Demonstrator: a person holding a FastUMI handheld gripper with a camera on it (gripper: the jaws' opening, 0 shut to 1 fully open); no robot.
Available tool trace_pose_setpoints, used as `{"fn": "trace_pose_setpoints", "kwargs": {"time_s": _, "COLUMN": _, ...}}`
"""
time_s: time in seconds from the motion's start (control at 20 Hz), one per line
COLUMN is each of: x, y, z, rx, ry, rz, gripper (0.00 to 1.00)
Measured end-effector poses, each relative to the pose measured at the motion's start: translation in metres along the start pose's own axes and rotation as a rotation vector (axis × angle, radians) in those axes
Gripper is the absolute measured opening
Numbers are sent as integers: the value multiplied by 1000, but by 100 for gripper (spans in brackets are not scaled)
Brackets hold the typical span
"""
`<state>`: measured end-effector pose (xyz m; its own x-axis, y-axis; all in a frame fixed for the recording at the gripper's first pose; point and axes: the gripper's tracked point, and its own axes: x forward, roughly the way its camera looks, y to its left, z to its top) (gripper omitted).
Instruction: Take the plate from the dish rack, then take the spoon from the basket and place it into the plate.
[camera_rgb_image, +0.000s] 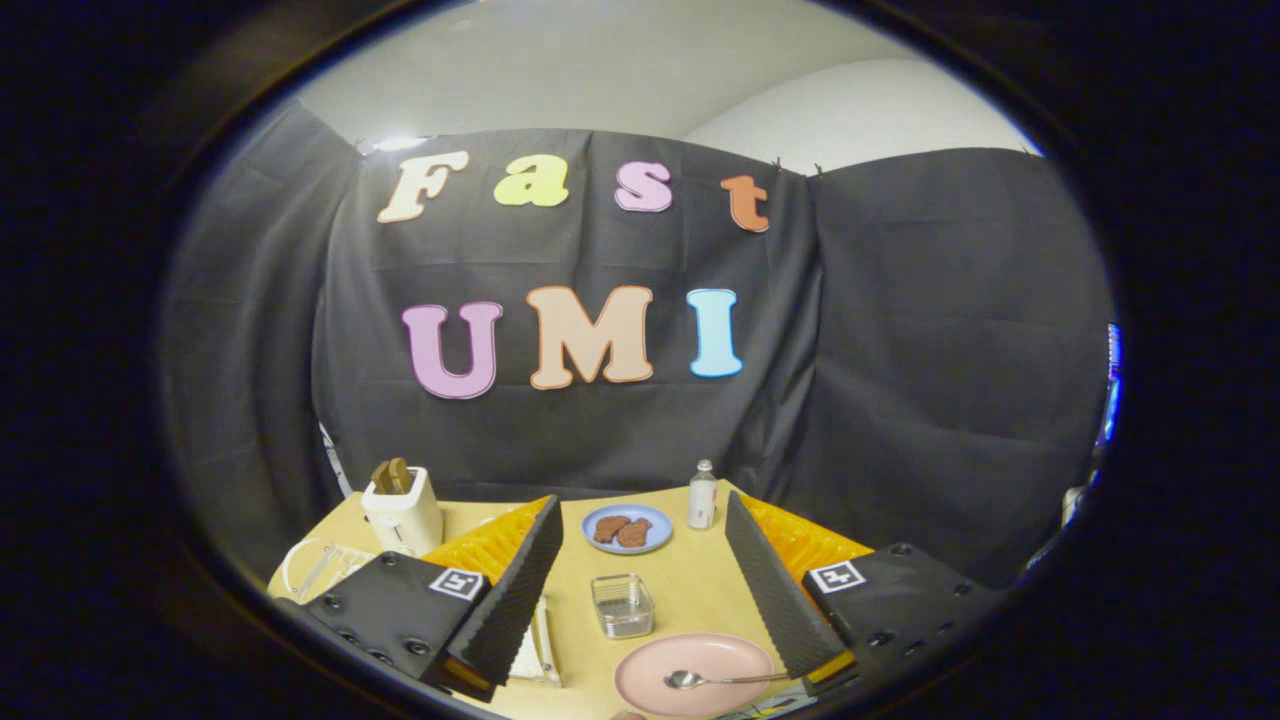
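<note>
A pink plate (693, 672) lies flat on the wooden table (690, 580), close in front between my fingers. A metal spoon (712, 680) rests in the plate, its bowl toward the left finger and its handle reaching toward the right finger. My gripper (650, 640) is open, raised above the table, with nothing between its fingers. The white dish rack (318, 566) sits beyond the left finger, partly hidden by it. A white basket (540, 650) peeks out beside the left fingertip.
A small clear square container (622, 604) stands just beyond the plate. Farther back are a blue plate with brown food (627, 528), a small bottle (702, 494) and a white toaster (403, 508) with toast in it. Black cloth walls close off the back.
</note>
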<state>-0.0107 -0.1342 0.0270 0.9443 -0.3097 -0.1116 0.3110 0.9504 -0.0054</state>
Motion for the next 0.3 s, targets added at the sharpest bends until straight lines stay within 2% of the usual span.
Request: {"fn": "trace_pose_setpoints", "kwargs": {"time_s": 0.3, "x": -3, "y": 4, "z": 9, "rx": -8, "ry": -5, "rz": -1, "gripper": 100}}
